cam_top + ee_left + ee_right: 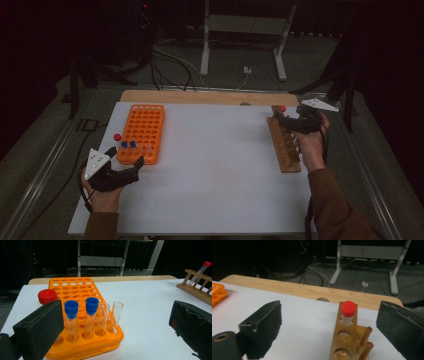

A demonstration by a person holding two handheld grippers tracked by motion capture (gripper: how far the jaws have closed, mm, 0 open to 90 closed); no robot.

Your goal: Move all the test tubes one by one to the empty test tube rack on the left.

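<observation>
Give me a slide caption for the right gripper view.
Open right gripper facing a red-capped tube seated in the end hole of a wooden rack on a white table.

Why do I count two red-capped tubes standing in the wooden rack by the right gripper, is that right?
Not quite: the wooden rack holds one red-capped tube, standing in its end hole, as the right gripper view shows. The right gripper is indeed beside it, jaws open around the rack's end.

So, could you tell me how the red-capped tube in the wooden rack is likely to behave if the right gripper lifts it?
The red-capped tube looks like thin clear plastic or glass, so probably light, stiff and slippery between the pads. It stands in the end hole of the wooden rack, so it should lift straight out. Laid down, its round body would likely roll.
</observation>
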